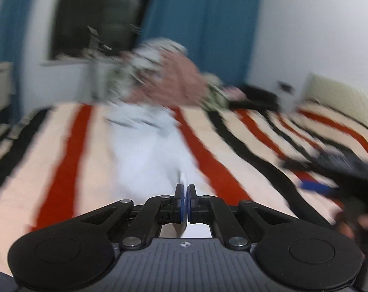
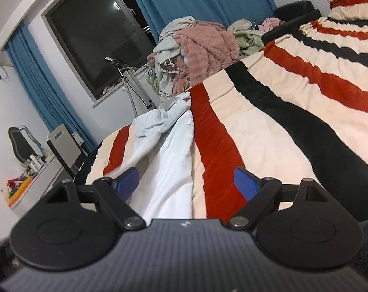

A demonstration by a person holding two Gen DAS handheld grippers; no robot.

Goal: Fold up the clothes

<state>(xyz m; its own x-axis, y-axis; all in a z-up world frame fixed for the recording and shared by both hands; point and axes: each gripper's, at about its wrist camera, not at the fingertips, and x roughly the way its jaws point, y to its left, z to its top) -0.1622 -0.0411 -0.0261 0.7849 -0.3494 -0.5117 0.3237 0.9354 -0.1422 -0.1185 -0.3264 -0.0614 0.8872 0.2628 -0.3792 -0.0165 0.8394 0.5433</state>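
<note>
Left gripper (image 1: 185,194): pinching the white garment (image 1: 147,150) edge (to lift it).
Right gripper (image 2: 185,182): fingers spread, hovering over the bedspread (image 2: 269,121).

Left tongs (image 1: 185,196): blue pads pressed together, pinching a fold of white fabric, low and pointed forward. Right tongs (image 2: 185,182): fingers (image 2: 244,182) spread wide, nothing between them, tilted. In the left view, right tongs sit blurred at far right.
</note>
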